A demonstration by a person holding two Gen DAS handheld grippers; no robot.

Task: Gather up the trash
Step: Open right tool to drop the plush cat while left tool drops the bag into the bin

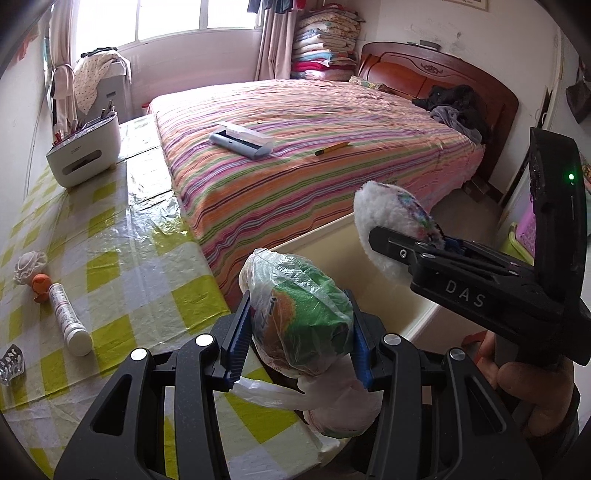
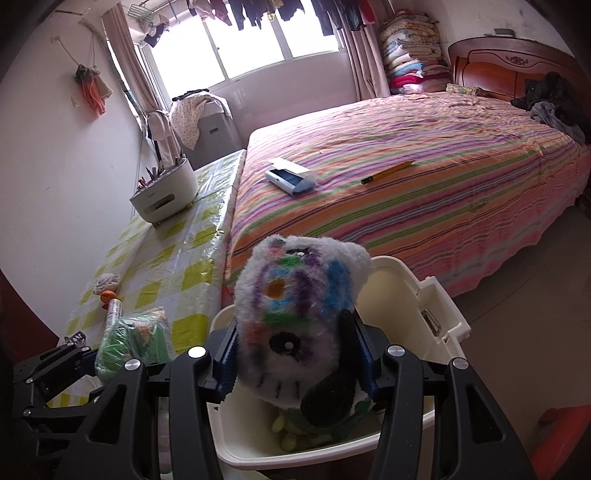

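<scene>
Carry-to-bin step: left gripper point(image 1: 301, 328) clamps a bagged wad point(image 1: 299, 314); right gripper point(image 2: 295, 354) clamps a plush point(image 2: 299, 314) over the bin point(image 2: 439, 299), lower centre — next, release both inside.

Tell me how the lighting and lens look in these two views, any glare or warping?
Left wrist view: the window is blown out white, daylight glares off the plastic table cover, and the fisheye bends the striped bed. Right wrist view: the window is again overexposed with the hanging clothes dark against it, corners vignette black, and the fluffy toy up close stays fairly sharp.
</scene>
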